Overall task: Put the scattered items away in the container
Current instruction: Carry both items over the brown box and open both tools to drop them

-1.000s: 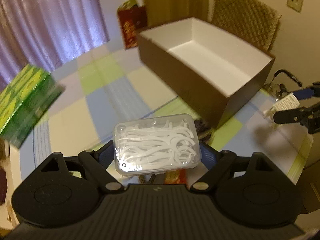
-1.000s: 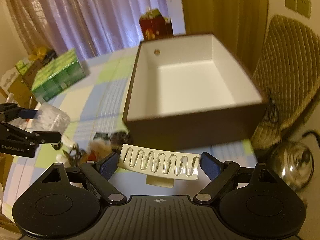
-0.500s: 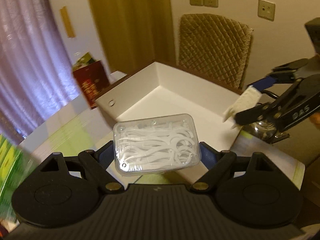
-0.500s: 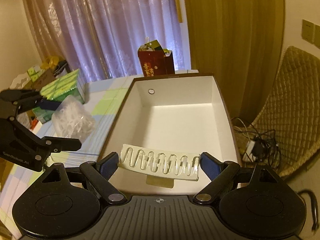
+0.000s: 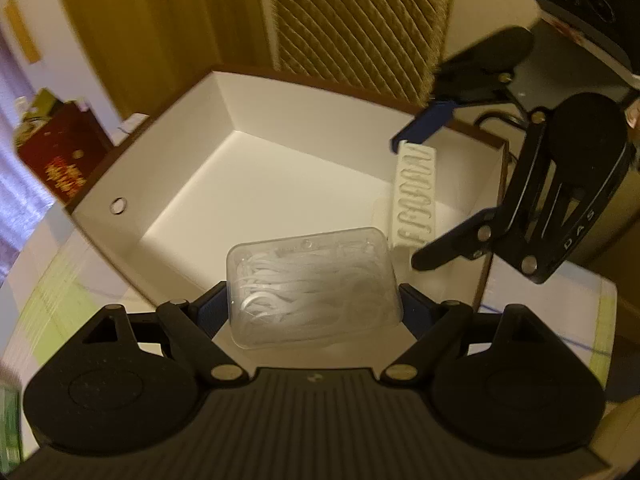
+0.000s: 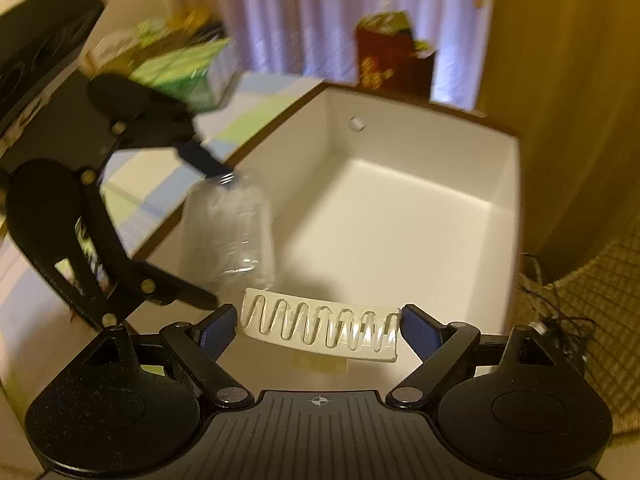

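My left gripper (image 5: 312, 308) is shut on a clear plastic case of white floss picks (image 5: 312, 288) and holds it over the near rim of the brown box with a white inside (image 5: 280, 160). In the right wrist view the same case (image 6: 228, 232) hangs over the box's left side, with the left gripper (image 6: 208, 236) closed around it. My right gripper (image 6: 318, 326) is shut on a white comb-like clip (image 6: 320, 330) above the box (image 6: 400, 220). The left wrist view shows that clip (image 5: 414, 196) over the box's right part, held by the right gripper (image 5: 414, 196).
A quilted chair (image 5: 360, 20) stands behind the box. A red gift bag (image 6: 392, 60) sits at the box's far end and a green carton (image 6: 188, 68) lies on the checked tablecloth (image 6: 248, 120) to the left. Cables (image 6: 560, 320) lie by the chair.
Both grippers have come in over the box with their items still held. The box now fills both views, and the two grippers are close together above its inside.
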Demonstrator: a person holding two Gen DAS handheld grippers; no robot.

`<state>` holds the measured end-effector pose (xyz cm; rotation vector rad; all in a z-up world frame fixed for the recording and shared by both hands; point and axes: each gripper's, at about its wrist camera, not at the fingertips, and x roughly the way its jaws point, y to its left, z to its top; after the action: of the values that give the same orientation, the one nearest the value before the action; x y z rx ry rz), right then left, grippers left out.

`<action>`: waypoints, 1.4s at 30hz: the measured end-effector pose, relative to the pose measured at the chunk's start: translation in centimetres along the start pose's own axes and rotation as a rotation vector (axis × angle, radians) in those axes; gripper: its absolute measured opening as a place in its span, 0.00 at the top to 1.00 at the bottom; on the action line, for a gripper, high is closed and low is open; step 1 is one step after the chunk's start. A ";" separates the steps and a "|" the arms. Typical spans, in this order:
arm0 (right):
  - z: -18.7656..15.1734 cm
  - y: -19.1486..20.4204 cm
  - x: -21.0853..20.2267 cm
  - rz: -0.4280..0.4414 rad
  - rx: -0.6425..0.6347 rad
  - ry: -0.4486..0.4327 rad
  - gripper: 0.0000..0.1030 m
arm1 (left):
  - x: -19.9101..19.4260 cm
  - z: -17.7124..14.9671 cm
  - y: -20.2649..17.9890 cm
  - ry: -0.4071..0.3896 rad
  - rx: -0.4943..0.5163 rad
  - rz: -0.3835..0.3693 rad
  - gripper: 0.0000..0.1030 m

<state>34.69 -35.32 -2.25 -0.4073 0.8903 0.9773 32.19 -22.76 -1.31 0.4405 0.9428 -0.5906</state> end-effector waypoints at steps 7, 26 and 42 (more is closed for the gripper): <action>0.0 -1.7 3.5 0.078 -0.104 0.135 0.13 | 3.1 -0.1 0.0 0.094 0.053 -0.031 0.17; -1.3 -3.0 4.7 0.095 -0.143 0.194 0.02 | 5.1 -1.2 0.0 0.177 0.102 0.012 0.10; 0.0 -0.5 2.9 0.031 -0.146 0.159 0.02 | 4.3 1.4 0.1 0.143 0.110 0.056 0.05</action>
<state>35.84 -34.06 -4.62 -0.6035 0.9741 1.0532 35.09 -24.69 -4.17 0.6117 1.0340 -0.5672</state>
